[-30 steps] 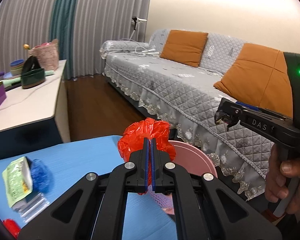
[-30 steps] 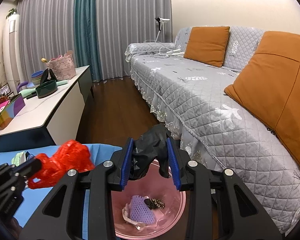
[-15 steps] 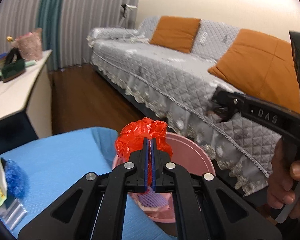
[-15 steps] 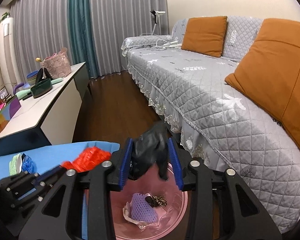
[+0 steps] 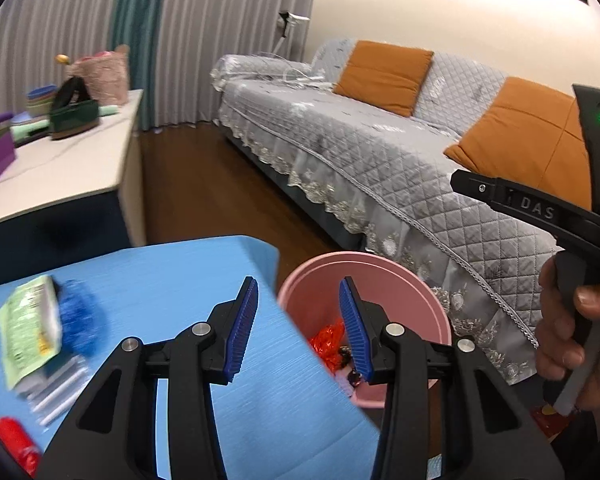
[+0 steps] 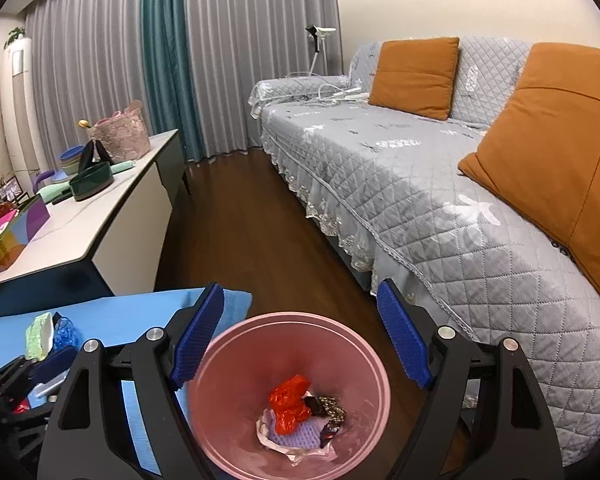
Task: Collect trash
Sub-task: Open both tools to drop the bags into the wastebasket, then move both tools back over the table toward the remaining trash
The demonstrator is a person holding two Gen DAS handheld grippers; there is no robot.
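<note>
Over the pink bin point(image 6: 288, 396), right gripper point(image 6: 300, 344) spread wide and empty, blue pads either side of the rim; left gripper point(image 5: 298, 324) likewise wide apart and empty, straddling the edge of the blue table point(image 5: 180, 280) and the bin point(image 5: 364, 276). Both claws holding nothing. Red plastic bag point(image 6: 290, 402) crumpled at bin bottom, glossy and creased, resting on lavender foam netting point(image 6: 296, 436) and pale paper scraps, beside a small dark wrapper point(image 6: 328, 408); partly visible from left wrist view point(image 5: 326, 344) behind right-hand pad. Remaining trash on table, well apart from bin: green-and-white packet point(image 5: 28, 336) touching a blue crinkled wad point(image 5: 78, 320), clear plastic sleeves point(image 5: 56, 384) just beneath, red item point(image 5: 14, 444) at lower edge, blurred. Likely step: return to table for next piece. Advice: approach low with jaws spread, take the blue wad or packet singly, pinch at bulk rather than a loose corner, lift clear before crossing the table edge. Thin film probably light and springy; may cling to pads on release.
</note>
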